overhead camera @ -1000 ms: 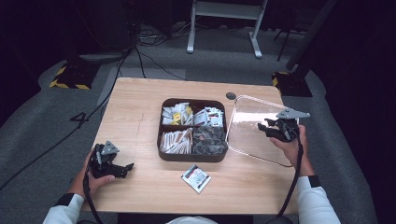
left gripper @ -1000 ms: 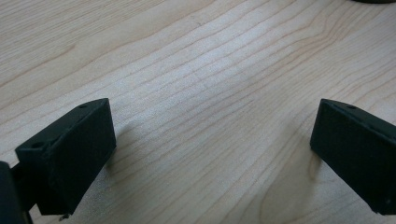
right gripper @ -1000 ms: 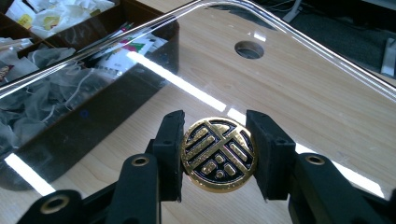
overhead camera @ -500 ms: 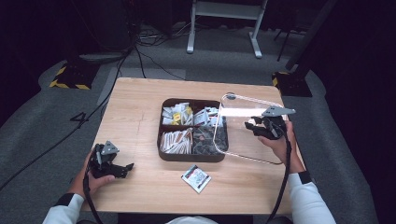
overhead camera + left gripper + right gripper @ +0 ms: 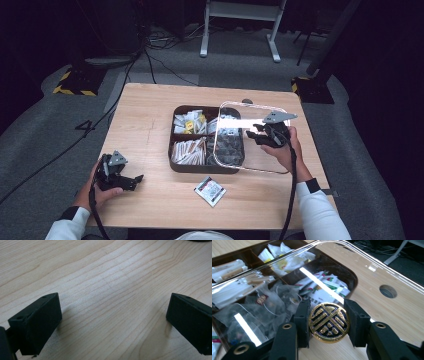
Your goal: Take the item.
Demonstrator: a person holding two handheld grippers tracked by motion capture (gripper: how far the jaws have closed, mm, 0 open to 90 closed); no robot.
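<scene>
Clear plastic lid (image 5: 250, 137), right gripper (image 5: 328, 323) clamped on its round gold knob (image 5: 328, 322), left gripper (image 5: 112, 322) jaws apart.

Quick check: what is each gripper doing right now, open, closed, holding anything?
Left gripper: open, nothing between its jaws, resting on the table.
Right gripper: shut on the round gold knob of the clear lid, over the box.

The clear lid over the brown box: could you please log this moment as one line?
right claw: shut on gold knob of clear lid | lid: partly over brown box | left claw: open, on table
</scene>
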